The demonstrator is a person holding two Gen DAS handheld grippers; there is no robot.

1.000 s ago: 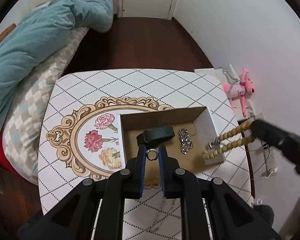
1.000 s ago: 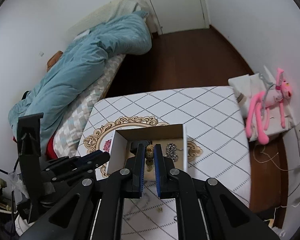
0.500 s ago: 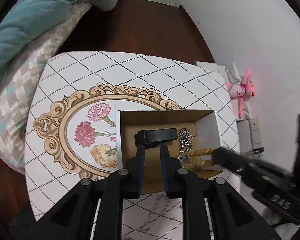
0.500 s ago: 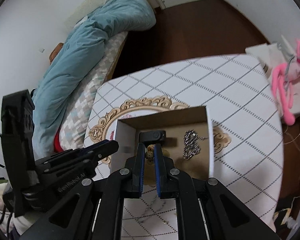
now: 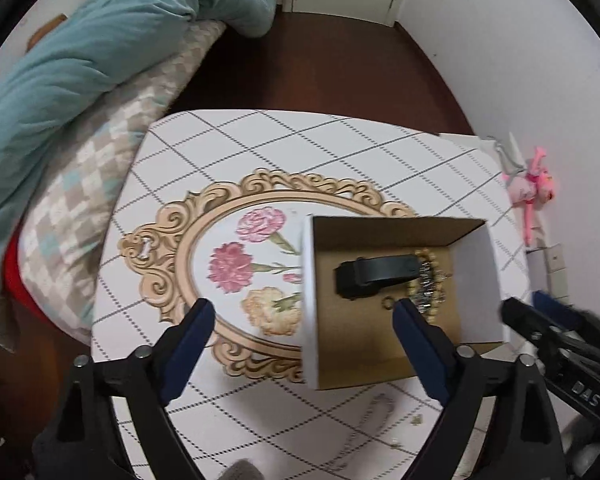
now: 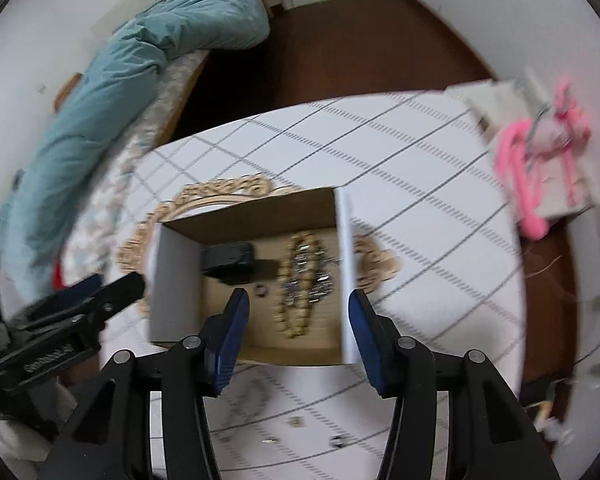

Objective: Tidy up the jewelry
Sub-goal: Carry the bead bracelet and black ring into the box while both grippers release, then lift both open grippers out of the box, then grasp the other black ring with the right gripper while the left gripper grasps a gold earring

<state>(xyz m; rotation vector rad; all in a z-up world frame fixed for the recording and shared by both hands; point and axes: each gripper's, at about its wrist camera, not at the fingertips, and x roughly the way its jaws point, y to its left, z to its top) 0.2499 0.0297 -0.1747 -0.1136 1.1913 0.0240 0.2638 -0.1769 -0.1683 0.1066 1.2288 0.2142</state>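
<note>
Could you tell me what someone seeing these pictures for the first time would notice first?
The open cardboard box in the middle of the patterned table draws the eye, with a beaded necklace, a silver chain, a small ring and a black case lying inside. Both the left tongs and right tongs stand open and empty above it, jaws having just opened. A teal duvet lies on the bed beyond.

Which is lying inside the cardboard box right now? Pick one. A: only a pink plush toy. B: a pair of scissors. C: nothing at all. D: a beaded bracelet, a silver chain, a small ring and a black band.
D: the right wrist view shows the beaded bracelet, silver chain, small ring and black band on the floor of the cardboard box.
</note>
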